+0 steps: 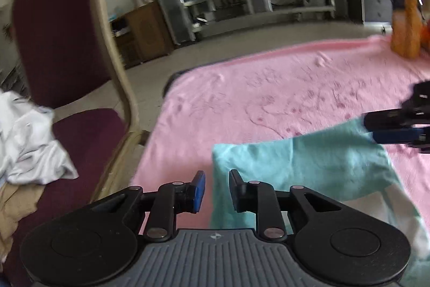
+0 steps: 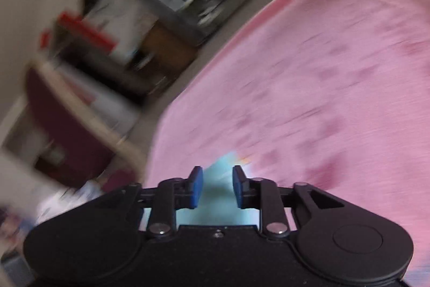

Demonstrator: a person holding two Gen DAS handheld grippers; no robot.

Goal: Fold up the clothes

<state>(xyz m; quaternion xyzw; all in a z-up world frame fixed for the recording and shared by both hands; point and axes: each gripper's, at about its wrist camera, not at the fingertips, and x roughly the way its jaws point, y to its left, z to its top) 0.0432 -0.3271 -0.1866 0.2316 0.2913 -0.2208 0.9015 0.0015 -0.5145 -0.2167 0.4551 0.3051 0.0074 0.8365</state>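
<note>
**Teal garment on pink blanket, both grippers over it**

Nearest, left view: left hand-held gripper (image 1: 216, 188), blue-padded fingers parted, nothing between them; poised at near left edge of soft teal cloth garment (image 1: 309, 163), probably lined up to take that edge. Garment flat on fuzzy pink blanket (image 1: 268, 88), left edge straight, top layer doubled over at an angle, paler panel showing at near right; could suit a fold partway or a piece merely laid down, not settled here.

Right view, heavily blurred: right hand-held gripper (image 2: 217, 186) fingers apart, teal cloth seen in the gap, contact unclear. Same gripper at far right of left view, over garment's far corner.

Left of blanket: maroon padded chair with pale wooden frame (image 1: 67, 31), crumpled white cloth heap (image 1: 29, 141) on seat, likely awaiting folding.

Farther: orange plush toy (image 1: 405, 7) at blanket's far edge.

No legible writing or brand.
</note>
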